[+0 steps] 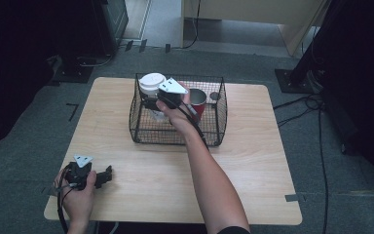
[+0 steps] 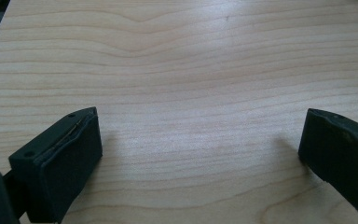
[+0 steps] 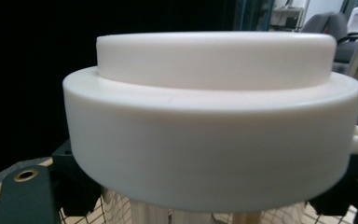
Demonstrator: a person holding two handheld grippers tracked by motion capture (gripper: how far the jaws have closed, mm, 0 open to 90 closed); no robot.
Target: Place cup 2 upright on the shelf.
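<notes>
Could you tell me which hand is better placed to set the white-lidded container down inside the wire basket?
Right. The right tongs already grip the white-lidded container over the wire basket; the left tongs rest open on the table, away from it.

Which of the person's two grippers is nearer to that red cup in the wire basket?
The right. The right gripper is over the wire basket, just left of the red cup, holding a white-lidded container. The left gripper rests open near the table's front-left corner.

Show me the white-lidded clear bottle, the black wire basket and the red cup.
White-lidded clear bottle point(image 1: 152, 83), high view, on its lid.
Black wire basket point(image 1: 175, 141), high view, on its near wall.
Red cup point(image 1: 198, 101), high view, on its side.
</notes>
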